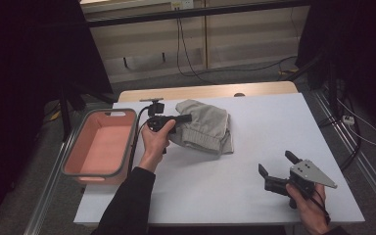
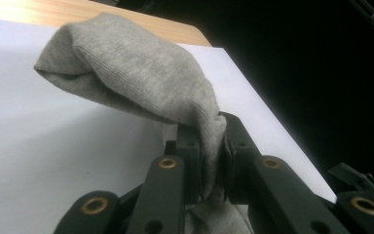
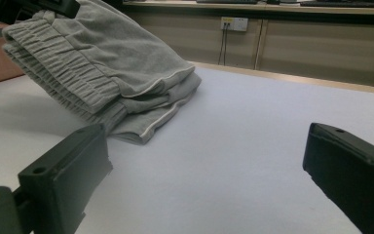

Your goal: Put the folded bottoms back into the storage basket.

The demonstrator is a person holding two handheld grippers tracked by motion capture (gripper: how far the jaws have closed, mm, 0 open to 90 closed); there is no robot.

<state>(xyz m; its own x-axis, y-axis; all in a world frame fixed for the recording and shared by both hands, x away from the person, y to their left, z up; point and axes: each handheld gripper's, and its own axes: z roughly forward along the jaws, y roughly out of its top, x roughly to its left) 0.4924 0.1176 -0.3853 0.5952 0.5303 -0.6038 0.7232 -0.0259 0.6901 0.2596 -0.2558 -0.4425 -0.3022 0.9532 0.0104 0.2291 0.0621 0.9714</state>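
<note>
One grey folded garment (image 1: pixel 204 126) is lying on the white tabletop (image 1: pixel 254 147), and its near-left edge is being lifted off the surface. In the left claw's own view the knitted cloth (image 2: pixel 141 78) is passing down between the two black jaws, which are clenching on it, while the rest of the fabric is arching up and away ahead of them. The left claw (image 1: pixel 182 118) is gripping that edge from the side, with the person's left hand (image 1: pixel 155 139) wrapped around its handle and a dark sleeve (image 1: pixel 129 203) trailing back toward the near edge of the tabletop.

Well apart from the garment, the right claw (image 1: pixel 277 163) is hovering over the near-right part of the tabletop, held by the right hand (image 1: pixel 309 203), with its jaws spread wide and nothing between them. In its own view the garment (image 3: pixel 102 73) is sitting ahead and to the left of those spread jaws, its ribbed waistband raised off the tabletop (image 3: pixel 233 146).

Behind the left claw's handle, a pink tub (image 1: pixel 100 146) with a grey rim is sitting at the tabletop's edge.
</note>
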